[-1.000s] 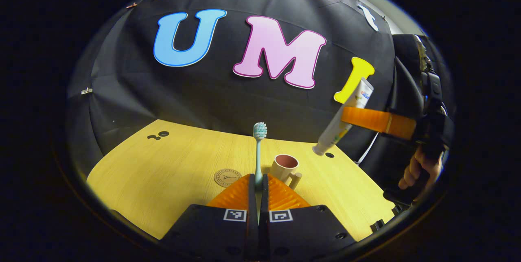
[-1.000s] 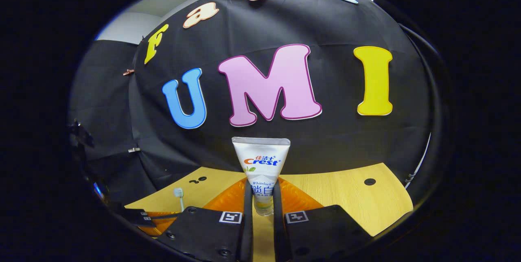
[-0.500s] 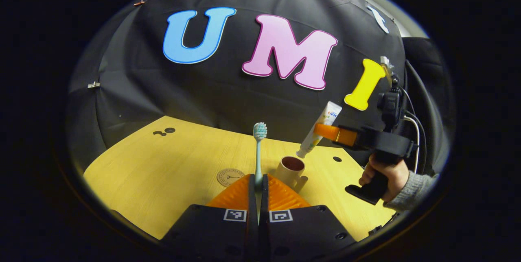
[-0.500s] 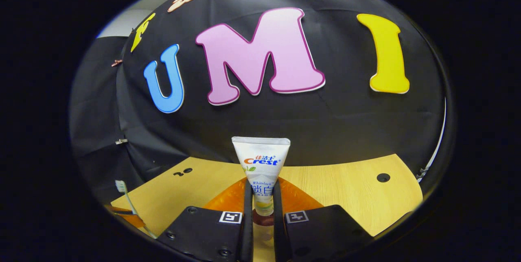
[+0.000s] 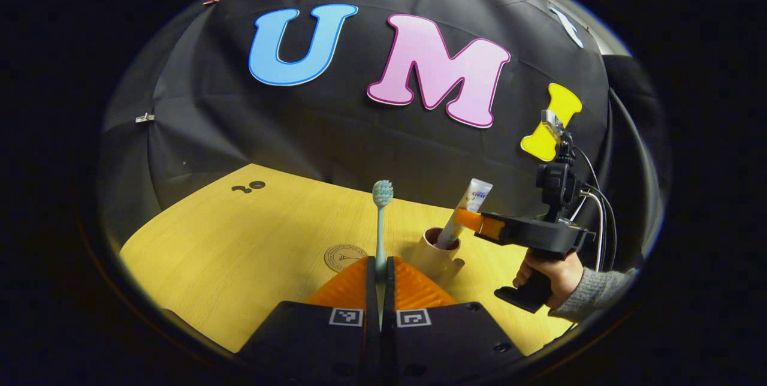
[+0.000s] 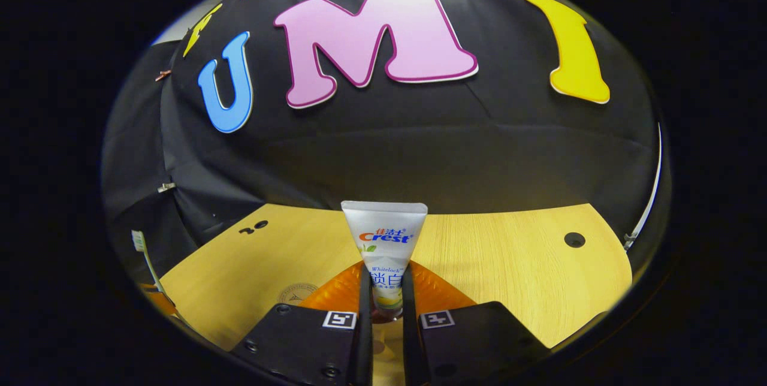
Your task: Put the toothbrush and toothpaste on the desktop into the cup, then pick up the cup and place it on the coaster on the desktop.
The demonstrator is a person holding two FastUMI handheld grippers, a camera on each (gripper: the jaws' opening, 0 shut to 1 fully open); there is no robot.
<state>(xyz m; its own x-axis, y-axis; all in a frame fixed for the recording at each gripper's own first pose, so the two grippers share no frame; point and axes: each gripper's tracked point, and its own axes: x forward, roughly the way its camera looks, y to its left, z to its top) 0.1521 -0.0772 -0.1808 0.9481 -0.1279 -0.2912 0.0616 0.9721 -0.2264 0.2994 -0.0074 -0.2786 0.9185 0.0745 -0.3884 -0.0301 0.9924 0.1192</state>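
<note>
Both fingers pairs clenched: right on white toothpaste [image 6: 384, 248], left on pale toothbrush [image 5: 381, 218].

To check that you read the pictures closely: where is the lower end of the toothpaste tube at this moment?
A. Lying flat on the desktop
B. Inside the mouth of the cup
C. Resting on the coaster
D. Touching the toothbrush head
B: in the left gripper view the toothpaste tube, held tilted by the right tongs, has its lower end inside the cup, apart from the coaster.

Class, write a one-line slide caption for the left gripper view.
Left gripper holds the toothbrush upright while the right gripper lowers the toothpaste into the cup.
</note>
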